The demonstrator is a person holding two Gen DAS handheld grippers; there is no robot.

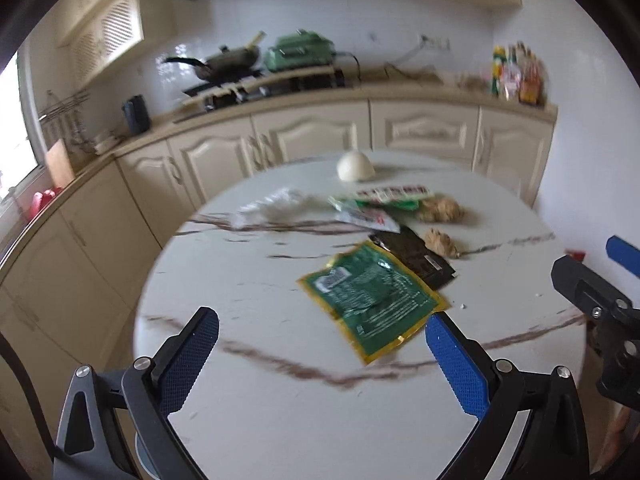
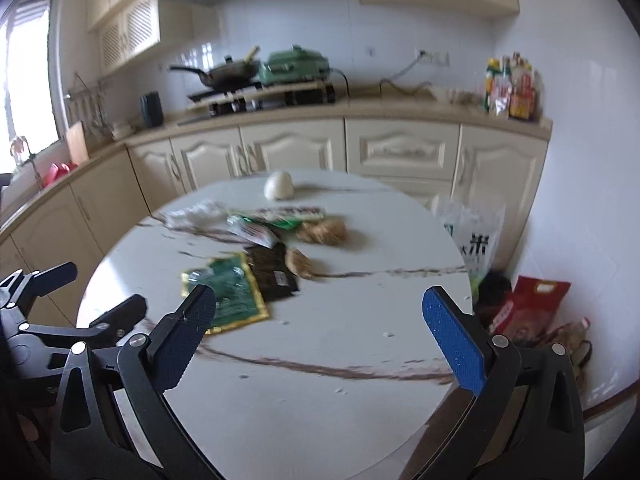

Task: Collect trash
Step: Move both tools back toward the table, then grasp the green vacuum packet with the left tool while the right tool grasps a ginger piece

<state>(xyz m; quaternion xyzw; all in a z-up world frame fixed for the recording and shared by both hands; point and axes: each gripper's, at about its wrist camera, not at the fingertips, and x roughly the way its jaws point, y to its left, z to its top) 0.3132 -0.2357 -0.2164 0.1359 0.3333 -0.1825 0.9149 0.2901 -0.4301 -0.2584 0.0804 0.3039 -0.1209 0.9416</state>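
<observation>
Green packet (image 1: 372,304) on marble table (image 1: 248,420); both grippers spread, empty; floor bags (image 2: 532,308) only in right view.

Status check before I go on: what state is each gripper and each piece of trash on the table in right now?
left gripper: jaws open, empty, above the table
right gripper: jaws open, empty
green packet: flat, torn open, overlapping the black packet
black packet: flat
clear plastic bag: crumpled
red-and-white wrapper: lying flat
white bun: whole, apart from the pile
</observation>
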